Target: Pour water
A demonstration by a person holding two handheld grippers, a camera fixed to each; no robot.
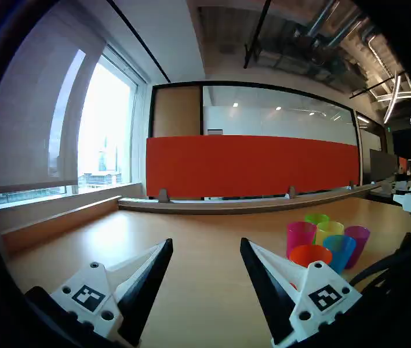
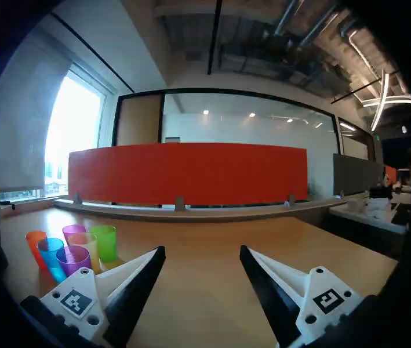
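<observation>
A cluster of several coloured plastic cups stands on the wooden table. In the left gripper view it lies to the right: pink cup, green cup, yellow cup, purple cup, blue cup, orange cup nearest my right finger. My left gripper is open, nothing between its fingers. In the right gripper view the same cluster sits at the left: orange cup, blue cup, purple cup, green cup. My right gripper is open and empty, cups beside its left finger.
A red divider panel runs along the table's far edge. A bright window and a wooden sill are at the left. Another desk with white items stands to the right, across a gap.
</observation>
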